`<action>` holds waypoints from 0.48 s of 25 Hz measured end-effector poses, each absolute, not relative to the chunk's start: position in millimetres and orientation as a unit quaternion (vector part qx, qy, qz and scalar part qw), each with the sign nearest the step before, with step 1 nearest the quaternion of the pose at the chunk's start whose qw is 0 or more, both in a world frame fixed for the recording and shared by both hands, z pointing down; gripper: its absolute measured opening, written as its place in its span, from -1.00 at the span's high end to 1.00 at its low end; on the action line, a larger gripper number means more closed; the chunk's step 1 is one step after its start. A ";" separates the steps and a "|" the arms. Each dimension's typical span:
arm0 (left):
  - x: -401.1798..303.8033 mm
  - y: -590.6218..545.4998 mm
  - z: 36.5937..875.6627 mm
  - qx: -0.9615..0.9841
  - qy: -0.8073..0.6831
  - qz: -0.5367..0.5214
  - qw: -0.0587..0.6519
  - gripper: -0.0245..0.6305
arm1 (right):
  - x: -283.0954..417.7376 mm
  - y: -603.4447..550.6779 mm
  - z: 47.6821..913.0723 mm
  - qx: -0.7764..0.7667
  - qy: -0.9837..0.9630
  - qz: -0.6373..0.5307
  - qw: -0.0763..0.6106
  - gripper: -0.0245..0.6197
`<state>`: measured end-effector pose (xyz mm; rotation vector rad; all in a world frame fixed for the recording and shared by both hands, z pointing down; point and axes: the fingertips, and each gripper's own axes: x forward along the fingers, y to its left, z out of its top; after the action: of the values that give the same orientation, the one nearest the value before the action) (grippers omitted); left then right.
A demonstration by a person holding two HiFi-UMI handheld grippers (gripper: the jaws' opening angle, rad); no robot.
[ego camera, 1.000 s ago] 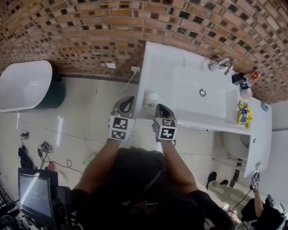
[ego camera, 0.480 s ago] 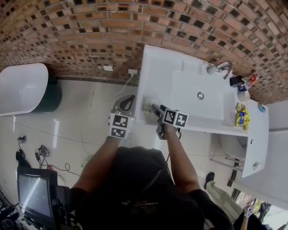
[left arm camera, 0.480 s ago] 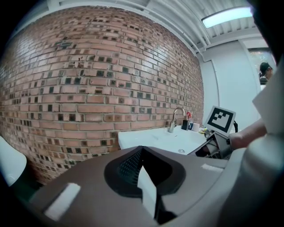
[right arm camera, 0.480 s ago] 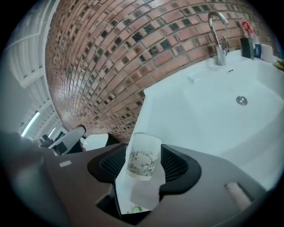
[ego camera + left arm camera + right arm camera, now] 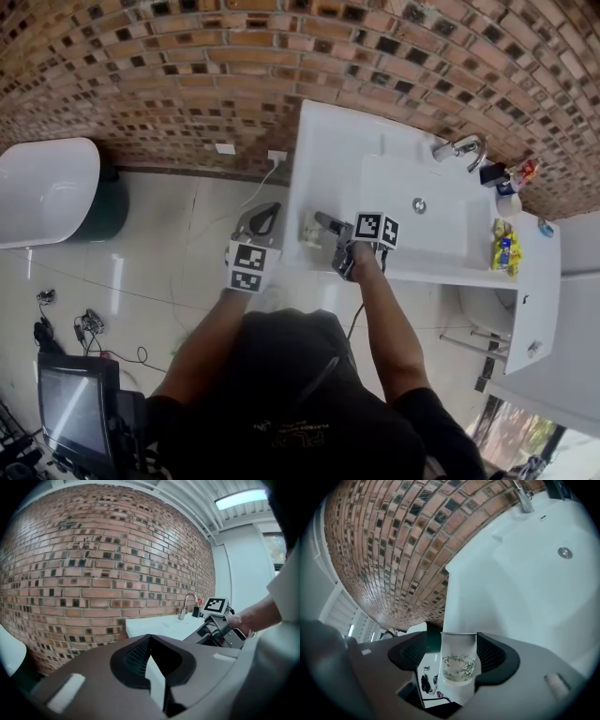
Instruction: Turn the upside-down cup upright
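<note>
Frosted and printed with bamboo, the cup point(image 5: 458, 663) sits at the front left corner of the white counter point(image 5: 328, 131), right between the jaws of the right gripper point(image 5: 458, 641). Those jaws have just been opening and stand wide apart, one on each side of the cup. A clear gap shows on one side, the other jaw lies close to the glass, and the cup is not clamped. Which end of the cup is up I cannot tell. In the head view the right gripper reaches in from the basin point(image 5: 422, 202) side and points left along the counter's front edge, with the hand point(image 5: 361, 255) behind its cube point(image 5: 377, 228). The left gripper point(image 5: 266, 212) hangs just off the counter's left end, over the tiled floor point(image 5: 169, 244), near the cup but apart from it. Its jaws are together with nothing between them. A tap point(image 5: 461, 146) stands behind the basin by the brick wall point(image 5: 187, 66), and a white tub point(image 5: 47, 192) sits far left.
</note>
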<state>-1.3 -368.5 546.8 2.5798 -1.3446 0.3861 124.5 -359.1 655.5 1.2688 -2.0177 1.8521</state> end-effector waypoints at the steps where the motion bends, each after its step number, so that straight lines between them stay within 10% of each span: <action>1: -2.1 -369.3 547.4 0.874 -0.456 0.131 0.103 0.93 | 122.8 -360.6 656.8 0.413 -0.667 0.617 0.064 -0.16; 12: -5.3 -380.4 551.2 0.875 -0.454 0.128 0.112 0.93 | 117.4 -368.6 675.0 0.401 -0.655 0.630 0.116 -0.21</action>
<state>-5.3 -380.4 551.2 2.5685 -1.3323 0.3754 117.4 -368.6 675.0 1.1737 -1.9195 1.8455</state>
